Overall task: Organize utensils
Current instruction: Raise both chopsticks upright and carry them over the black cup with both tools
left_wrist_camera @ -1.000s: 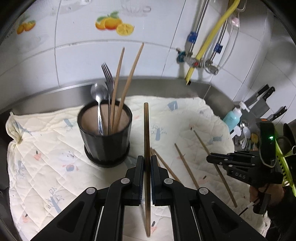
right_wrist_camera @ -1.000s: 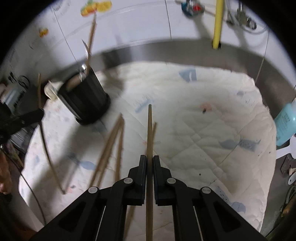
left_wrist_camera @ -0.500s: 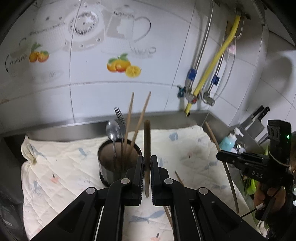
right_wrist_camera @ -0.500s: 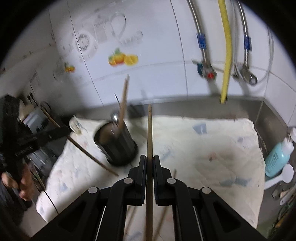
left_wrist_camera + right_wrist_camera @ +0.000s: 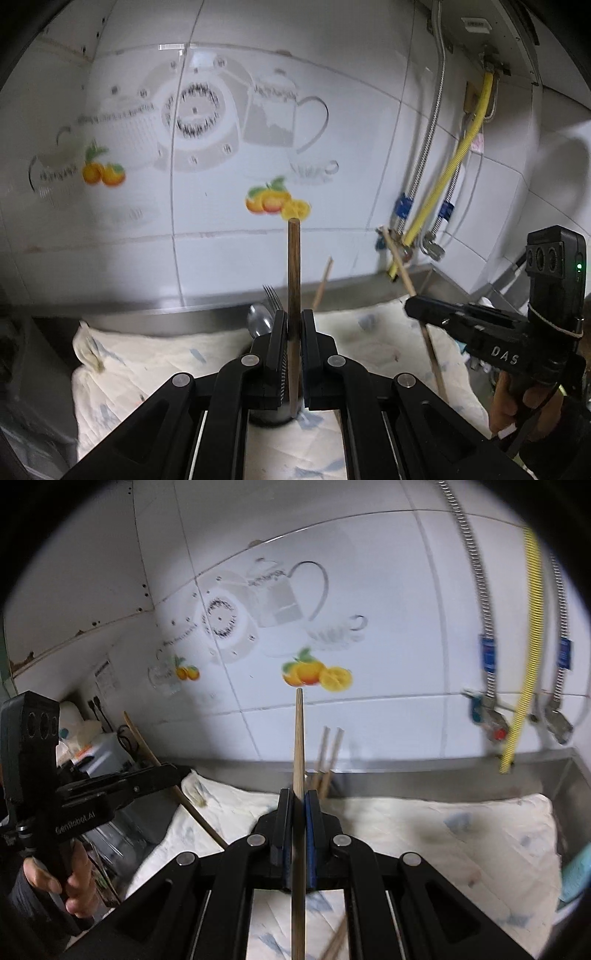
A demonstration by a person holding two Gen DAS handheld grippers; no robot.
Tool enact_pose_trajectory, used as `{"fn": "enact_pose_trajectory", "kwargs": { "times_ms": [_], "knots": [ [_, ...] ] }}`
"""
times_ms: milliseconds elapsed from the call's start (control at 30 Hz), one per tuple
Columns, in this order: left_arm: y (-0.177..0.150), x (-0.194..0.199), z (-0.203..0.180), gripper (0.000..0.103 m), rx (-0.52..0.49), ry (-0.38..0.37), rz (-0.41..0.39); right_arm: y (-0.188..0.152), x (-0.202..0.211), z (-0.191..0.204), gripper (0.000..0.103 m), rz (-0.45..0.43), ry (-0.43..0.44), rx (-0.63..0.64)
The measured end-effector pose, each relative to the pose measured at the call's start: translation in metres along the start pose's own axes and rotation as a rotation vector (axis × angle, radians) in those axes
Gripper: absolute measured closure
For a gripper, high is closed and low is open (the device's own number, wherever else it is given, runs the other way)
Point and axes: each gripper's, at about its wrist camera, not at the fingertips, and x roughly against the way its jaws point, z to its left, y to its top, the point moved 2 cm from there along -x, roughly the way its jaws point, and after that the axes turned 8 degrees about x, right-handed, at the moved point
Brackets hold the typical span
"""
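Each claw is clamped on one chopstick — left claw [image 5: 293, 328] on the dark chopstick [image 5: 294, 266], right claw [image 5: 297, 808] on the pale chopstick [image 5: 298, 738] — held steep and high above the cloth-covered worktop [image 5: 147, 362], likely so each can drop tip-first into the holder [image 5: 266, 417] near its back edge.

Black gripper [image 5: 293, 325], brown chopstick [image 5: 293, 266], orange-fruit white tiles [image 5: 277, 201]

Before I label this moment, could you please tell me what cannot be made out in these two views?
- Left wrist view: the utensil cup is mostly hidden behind the left hand-held gripper; its contents cannot be counted.
- Right wrist view: the cup is fully hidden by the right hand-held gripper.
- Right wrist view: loose chopsticks are blurred and cut off at the bottom edge.
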Motion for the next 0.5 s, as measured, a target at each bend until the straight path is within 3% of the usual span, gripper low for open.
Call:
{"fn": "enact_pose_trajectory", "kwargs": {
  "times_ms": [267, 500],
  "knots": [
    [0.022, -0.015, 0.019, 0.097, 0.003, 0.043, -0.038, 0.013, -0.039, 0.016, 0.094, -0.016, 0.053, 0.019],
    [0.016, -0.048, 0.035, 0.097, 0.015, 0.07, 0.005, 0.014, -0.059, 0.013, 0.094, -0.046, 0.074, 0.003]
  ]
}}
